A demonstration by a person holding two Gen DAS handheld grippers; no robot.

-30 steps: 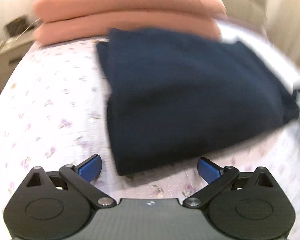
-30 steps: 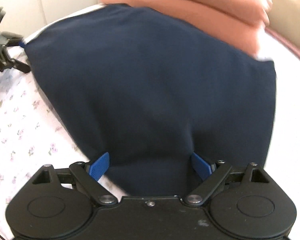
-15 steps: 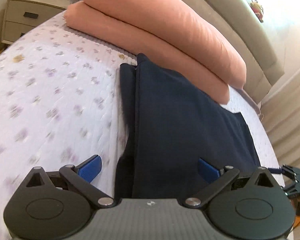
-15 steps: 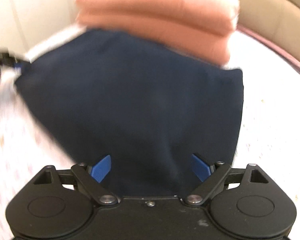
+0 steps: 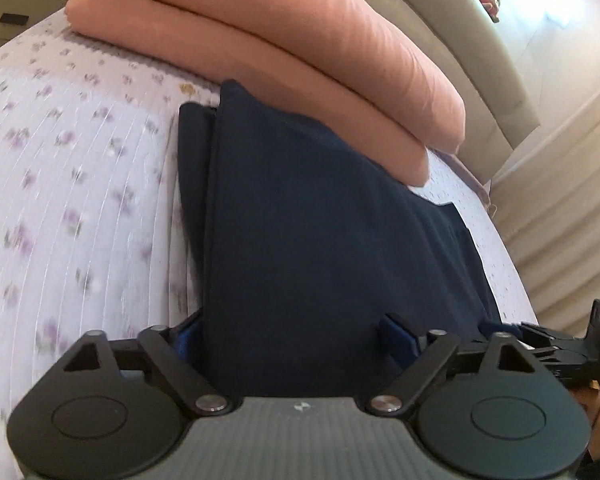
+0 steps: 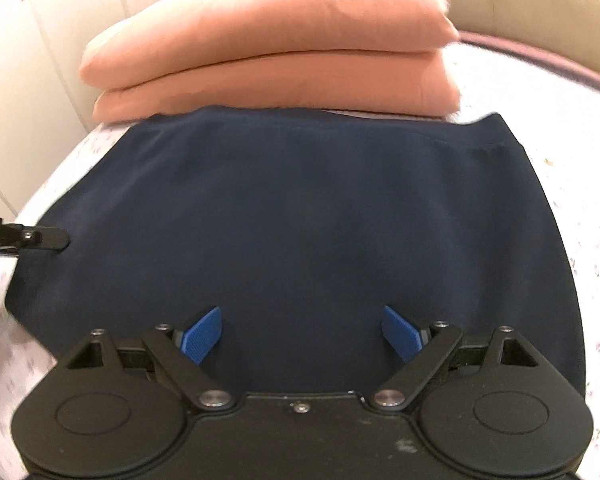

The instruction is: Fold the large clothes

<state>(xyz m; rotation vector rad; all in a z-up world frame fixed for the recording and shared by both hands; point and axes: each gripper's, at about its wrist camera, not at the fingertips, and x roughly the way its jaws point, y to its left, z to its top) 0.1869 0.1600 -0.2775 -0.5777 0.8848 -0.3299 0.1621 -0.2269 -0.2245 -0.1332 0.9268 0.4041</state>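
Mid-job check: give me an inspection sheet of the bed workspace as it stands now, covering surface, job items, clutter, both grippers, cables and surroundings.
Surface: floral bedspread, pale with small purple flowers.
Job's things: navy garment lies folded and flat on the bed; stacked layers show along its left edge in the left wrist view.
Clutter: two stacked pink pillows at the garment's far edge.
Grippers: left gripper open, jaws straddling the garment's near edge; right gripper open over the garment, gripping nothing.
Cables: possibly some on the nightstand, too blurred to confirm.
Surroundings: beige headboard, white cupboard doors.
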